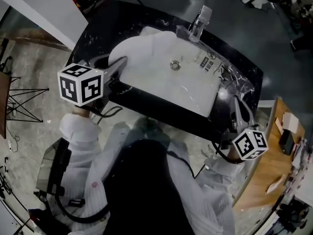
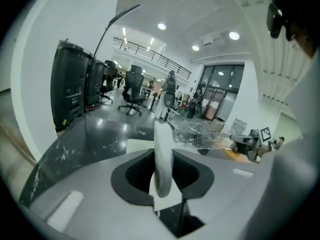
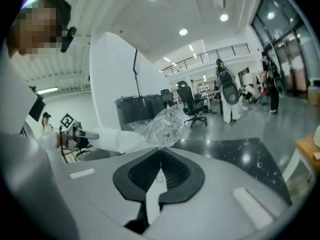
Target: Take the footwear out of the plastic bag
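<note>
Left gripper (image 1: 119, 66) clamped on the white footwear (image 1: 166, 84) lying across the table (image 1: 146, 13), right gripper (image 1: 236, 102) pinched shut on the bag (image 1: 235, 77) at its far end: a hasty pull may tear the thin plastic or slip either grip.
</note>
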Tool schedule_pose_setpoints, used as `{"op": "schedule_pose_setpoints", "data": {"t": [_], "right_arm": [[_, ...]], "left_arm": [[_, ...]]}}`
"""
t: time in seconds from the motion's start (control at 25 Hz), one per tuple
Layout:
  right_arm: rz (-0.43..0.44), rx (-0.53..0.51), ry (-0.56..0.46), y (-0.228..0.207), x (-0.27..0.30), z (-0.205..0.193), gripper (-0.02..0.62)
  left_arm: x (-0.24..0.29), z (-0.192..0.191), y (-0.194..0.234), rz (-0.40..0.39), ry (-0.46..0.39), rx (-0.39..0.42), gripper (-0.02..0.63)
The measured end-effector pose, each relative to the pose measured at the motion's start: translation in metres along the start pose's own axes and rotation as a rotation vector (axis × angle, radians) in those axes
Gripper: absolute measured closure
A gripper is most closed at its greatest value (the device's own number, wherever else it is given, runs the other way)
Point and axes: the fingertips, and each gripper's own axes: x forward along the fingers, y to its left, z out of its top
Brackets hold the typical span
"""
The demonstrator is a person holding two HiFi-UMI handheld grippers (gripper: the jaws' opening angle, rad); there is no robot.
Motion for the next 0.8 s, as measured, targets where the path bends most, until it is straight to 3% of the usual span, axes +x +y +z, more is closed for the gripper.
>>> {"op": "schedule_pose_setpoints", "data": {"t": [0.08, 0.2, 0.44, 0.8], "right_arm": [[-0.052, -0.054, -0.067, 0.010, 0.009, 0.016, 0.581], [-0.069, -0.060, -0.130, 0.032, 0.019, 0.027, 0.581], [-0.084, -0.086, -0.147, 0.058, 0.039, 0.021, 0.581], [-0.088, -0.133, -0.149, 0.068, 0.047, 0.025, 0.581]], "left_arm": [[0.008, 0.009, -0.003, 0.065, -0.036, 0.032, 0.525], [0.018, 0.014, -0.010, 0.103, -0.067, 0.028, 0.525], [0.027, 0.015, -0.017, 0.174, -0.063, 0.077, 0.523], [0.024, 0.017, -0.023, 0.177, -0.063, 0.126, 0.523]]}}
